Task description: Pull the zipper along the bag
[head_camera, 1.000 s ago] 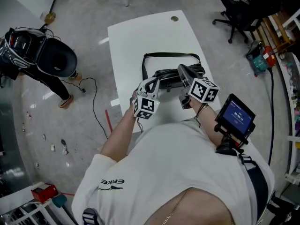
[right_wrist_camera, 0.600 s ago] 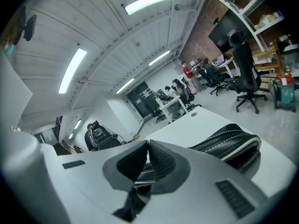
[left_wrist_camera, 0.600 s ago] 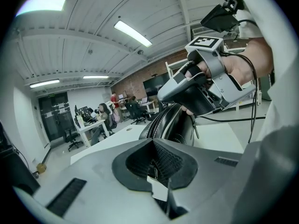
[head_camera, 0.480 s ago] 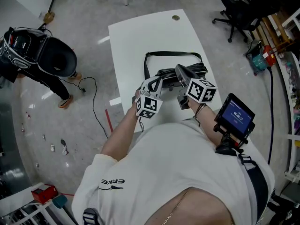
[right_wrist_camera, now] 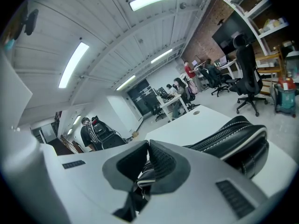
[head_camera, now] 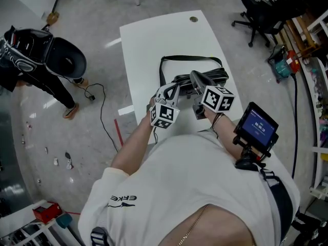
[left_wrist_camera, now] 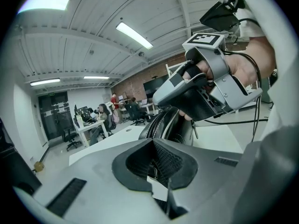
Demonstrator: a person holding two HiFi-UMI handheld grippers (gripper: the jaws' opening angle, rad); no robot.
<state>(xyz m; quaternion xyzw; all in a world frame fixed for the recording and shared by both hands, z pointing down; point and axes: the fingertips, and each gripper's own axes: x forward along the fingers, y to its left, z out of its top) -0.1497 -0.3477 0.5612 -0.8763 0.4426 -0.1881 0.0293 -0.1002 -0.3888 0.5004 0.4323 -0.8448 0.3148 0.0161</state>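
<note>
White office table, black zip bag at frame centre: left gripper clamped on bag's end, right gripper pinching stitched black strip; zip-pull seemingly starting, steady draw needed.

Black bag w/ white stitching lies on table, zipper on top, strap looped behind

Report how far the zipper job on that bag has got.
Done: both tools are closed on the black bag on the table. In hand: the left tool clamps the bag's near end; the right tool pinches a dark strip, possibly the pull. Left: the run along the zipper, which looks closed ahead.
</note>
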